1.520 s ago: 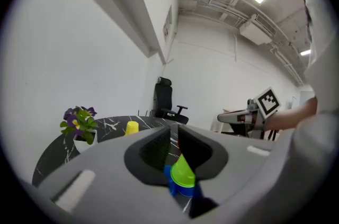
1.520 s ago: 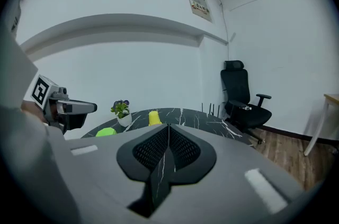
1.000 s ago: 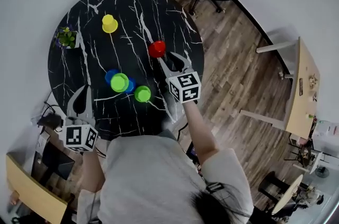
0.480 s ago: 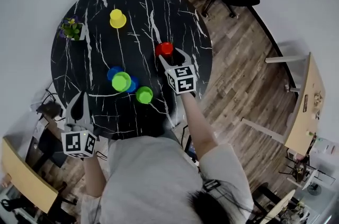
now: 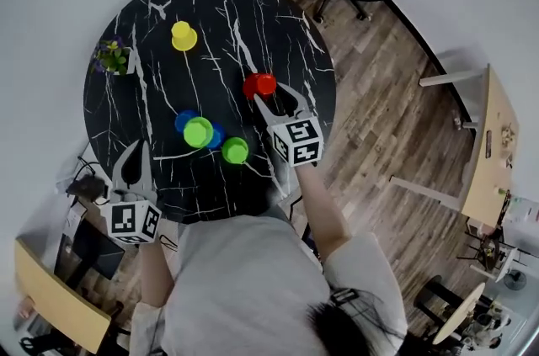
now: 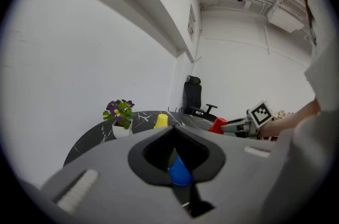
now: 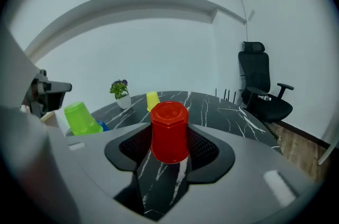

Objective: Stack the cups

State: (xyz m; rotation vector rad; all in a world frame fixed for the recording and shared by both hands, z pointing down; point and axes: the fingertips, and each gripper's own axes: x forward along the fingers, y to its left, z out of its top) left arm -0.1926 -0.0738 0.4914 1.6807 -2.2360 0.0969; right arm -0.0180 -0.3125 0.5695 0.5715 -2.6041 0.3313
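Standing upside down on the black marble table [image 5: 160, 9], the red cup [image 7: 169, 130] has its base up and mouth down, long axis vertical, near the table's right edge. It sits between the jaws of the right gripper [image 5: 274, 95]. They are wide apart and have just been closing a little. The pads flank it with no clear squeeze. The left gripper [image 5: 137, 148] is closed tight with nothing in it, at the near left rim. A green cup [image 5: 198, 131] caps the blue cup [image 5: 181, 120]. A second green cup [image 5: 235, 150] is just beside them, and the yellow cup [image 5: 183, 35] stands well apart.
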